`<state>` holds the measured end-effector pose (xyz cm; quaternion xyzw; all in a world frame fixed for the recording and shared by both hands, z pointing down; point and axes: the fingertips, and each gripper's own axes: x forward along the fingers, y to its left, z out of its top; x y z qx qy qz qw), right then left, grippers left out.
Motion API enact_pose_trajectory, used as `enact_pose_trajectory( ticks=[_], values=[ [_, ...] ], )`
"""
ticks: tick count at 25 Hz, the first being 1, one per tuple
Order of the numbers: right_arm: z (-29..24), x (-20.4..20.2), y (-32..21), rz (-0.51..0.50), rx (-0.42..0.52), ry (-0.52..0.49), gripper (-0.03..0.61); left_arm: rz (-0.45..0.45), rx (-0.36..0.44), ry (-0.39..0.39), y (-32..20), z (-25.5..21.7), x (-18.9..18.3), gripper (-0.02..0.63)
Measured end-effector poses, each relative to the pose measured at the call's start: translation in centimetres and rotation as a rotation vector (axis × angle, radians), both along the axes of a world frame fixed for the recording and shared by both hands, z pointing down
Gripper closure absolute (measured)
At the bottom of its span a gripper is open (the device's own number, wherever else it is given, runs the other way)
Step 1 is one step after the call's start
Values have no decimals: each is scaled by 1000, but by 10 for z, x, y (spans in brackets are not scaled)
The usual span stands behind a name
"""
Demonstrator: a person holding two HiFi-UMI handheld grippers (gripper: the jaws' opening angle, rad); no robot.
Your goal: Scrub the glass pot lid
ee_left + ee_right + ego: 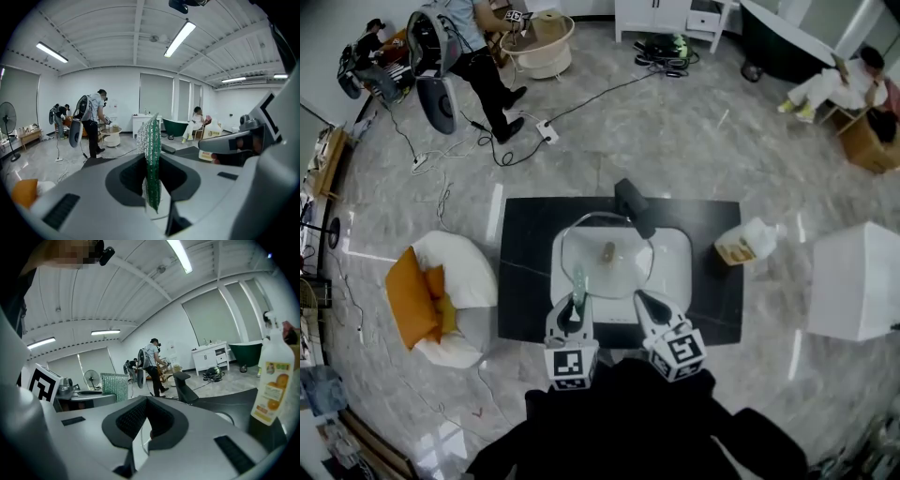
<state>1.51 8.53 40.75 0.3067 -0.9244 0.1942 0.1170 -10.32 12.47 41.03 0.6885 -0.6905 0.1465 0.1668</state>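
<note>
The glass pot lid [600,267], clear with a brown knob, lies in the white sink [680,272] set in the black table. My left gripper [573,309] is shut on a green and silver scrub sponge [577,281], which stands upright over the lid's near left part. In the left gripper view the sponge [151,159] fills the gap of the left gripper [152,190]. My right gripper [643,300] is at the lid's near right edge. In its own view the right gripper [146,430] has its jaws closed narrowly, with the thin lid rim [142,442] between them.
A black faucet [635,207] stands at the sink's far side. A dish soap bottle [748,242] lies on the table to the right and looms close in the right gripper view, bottle [274,380]. A white and orange cushion [431,295] lies left of the table, a white box [855,279] to the right.
</note>
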Motion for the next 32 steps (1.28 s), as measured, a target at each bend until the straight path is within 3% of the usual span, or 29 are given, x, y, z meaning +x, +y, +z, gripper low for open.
enact_pose_trajectory(
  ticks=[6, 15, 32],
  values=[
    [26, -4, -14, 119, -61, 54, 575, 68, -61, 33, -14, 23, -23, 548],
    [61, 0, -25, 265, -122, 132, 575, 152, -84, 72, -51, 46, -45, 548],
    [166, 39, -60, 355, -304, 274, 566, 149, -198, 69, -90, 110, -45, 548]
  ],
)
